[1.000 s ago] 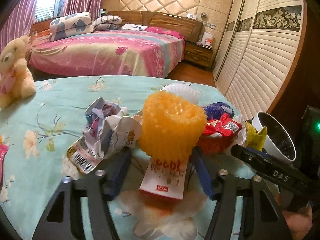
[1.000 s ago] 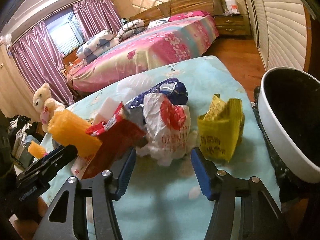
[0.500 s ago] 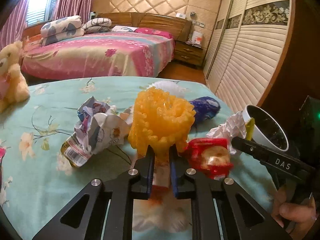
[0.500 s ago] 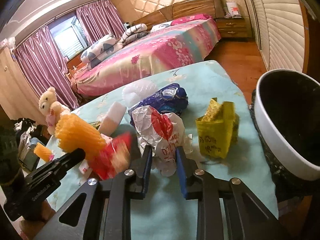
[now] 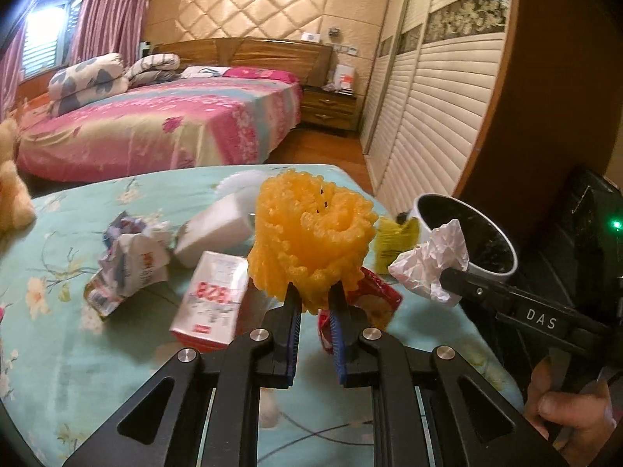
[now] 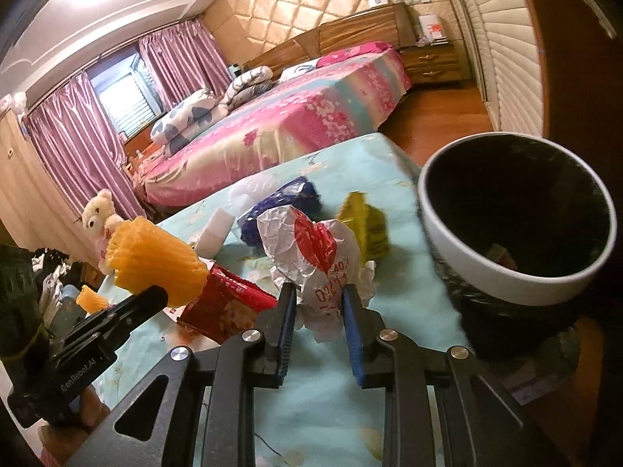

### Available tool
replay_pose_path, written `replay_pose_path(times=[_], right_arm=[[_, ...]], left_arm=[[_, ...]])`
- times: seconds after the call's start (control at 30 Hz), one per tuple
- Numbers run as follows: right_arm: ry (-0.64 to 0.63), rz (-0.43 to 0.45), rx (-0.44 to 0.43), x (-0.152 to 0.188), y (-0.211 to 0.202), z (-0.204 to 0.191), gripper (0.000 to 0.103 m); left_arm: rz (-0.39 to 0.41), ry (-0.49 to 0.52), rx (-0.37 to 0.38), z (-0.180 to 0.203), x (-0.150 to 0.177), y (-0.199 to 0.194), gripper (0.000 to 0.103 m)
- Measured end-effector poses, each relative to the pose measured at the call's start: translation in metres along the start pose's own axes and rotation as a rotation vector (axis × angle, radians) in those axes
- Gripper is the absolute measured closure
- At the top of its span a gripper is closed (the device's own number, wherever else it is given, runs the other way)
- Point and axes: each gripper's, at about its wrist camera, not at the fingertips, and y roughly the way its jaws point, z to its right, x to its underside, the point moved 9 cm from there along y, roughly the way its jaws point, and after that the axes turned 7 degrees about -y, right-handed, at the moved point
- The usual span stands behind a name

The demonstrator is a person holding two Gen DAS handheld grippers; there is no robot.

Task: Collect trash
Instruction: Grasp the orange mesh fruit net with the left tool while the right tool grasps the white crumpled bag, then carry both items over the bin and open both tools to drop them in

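- Trash lies scattered on a floral cloth [image 5: 58,369] over the table; a white-rimmed bin [image 6: 518,229] lined in black stands at the right edge.
- Left gripper [image 5: 315,303] is clenched on the base of an orange foam net [image 5: 311,233], held upright above the cloth; the right-wrist view shows that net [image 6: 155,260] lifted at the left.
- Right gripper [image 6: 317,303] is clenched on a crumpled white wrapper [image 6: 315,257] with a red patch, held just beside the bin; from the left wrist the same wrapper [image 5: 432,260] sits in front of the bin's rim [image 5: 494,268].
- A red packet [image 6: 226,303] lies under the net; a yellow packet [image 6: 364,225] and a blue bag [image 6: 280,210] lie behind the wrapper.
- A white carton [image 5: 212,299], a white block [image 5: 214,233] and a crumpled printed wrapper [image 5: 128,260] lie on the left of the cloth.
- A teddy [image 6: 99,214] sits at the far left; a pink bed [image 5: 155,124] fills the background.
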Motion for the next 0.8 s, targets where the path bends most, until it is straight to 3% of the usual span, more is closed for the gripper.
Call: replay_pose_path(times=[0.8], right_arm=[[0.083,0.051,0.102,-0.002,-0.045,0.079,0.079]], left_arm=[[-0.078,0.141,0.102,0.070,-0.008,0.050,0.090]])
